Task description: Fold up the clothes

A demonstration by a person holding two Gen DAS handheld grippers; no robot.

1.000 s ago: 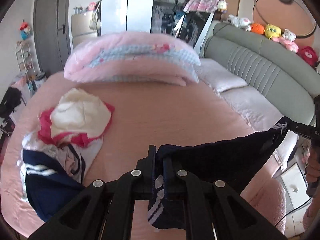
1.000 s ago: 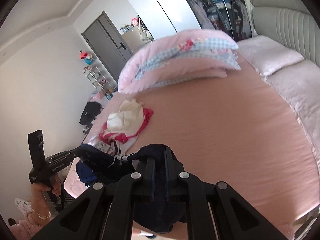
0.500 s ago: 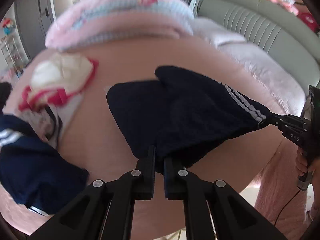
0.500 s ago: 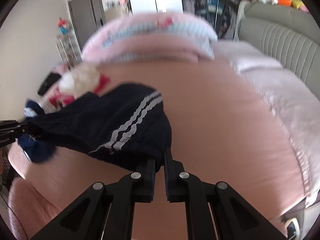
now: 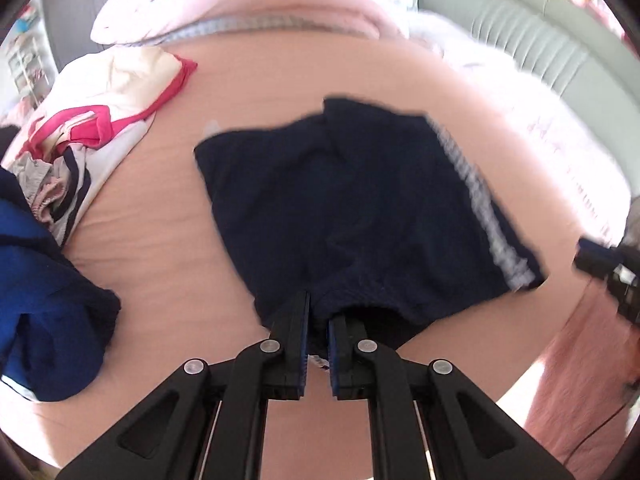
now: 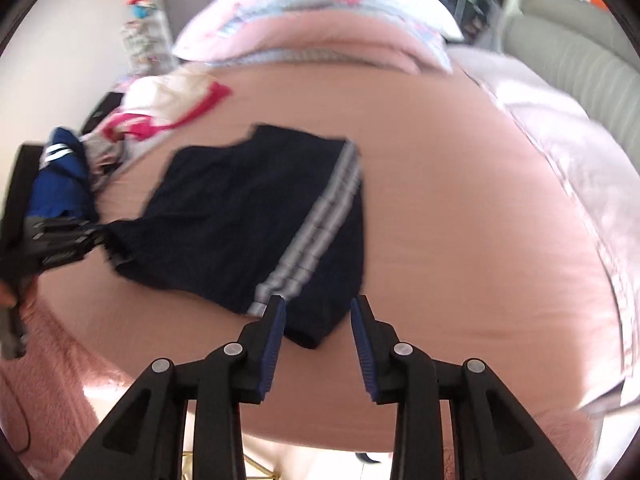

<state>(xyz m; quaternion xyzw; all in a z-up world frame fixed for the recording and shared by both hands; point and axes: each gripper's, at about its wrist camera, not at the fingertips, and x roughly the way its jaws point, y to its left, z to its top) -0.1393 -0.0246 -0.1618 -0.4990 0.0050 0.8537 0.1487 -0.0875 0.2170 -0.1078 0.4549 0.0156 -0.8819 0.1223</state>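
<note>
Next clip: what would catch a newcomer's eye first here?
The navy shorts with white side stripes, spread flat mid-bed on the pink sheet. The left tool pinches their near edge; the right tool is opening over the other corner. A heap of unfolded clothes lies at the left.

A pair of navy fabric shorts with white side stripes [image 5: 360, 208] lies spread flat on a pink bedsheet [image 5: 256, 92], near the bed's front edge. To the left of the shorts sits a heap of white, pink and blue clothes [image 5: 80, 140]. Behind them, at the far side of the bed, rests a folded pink and pale-blue quilt [image 6: 320, 20]. A grey padded headboard [image 6: 580, 40] runs along the right.
</note>
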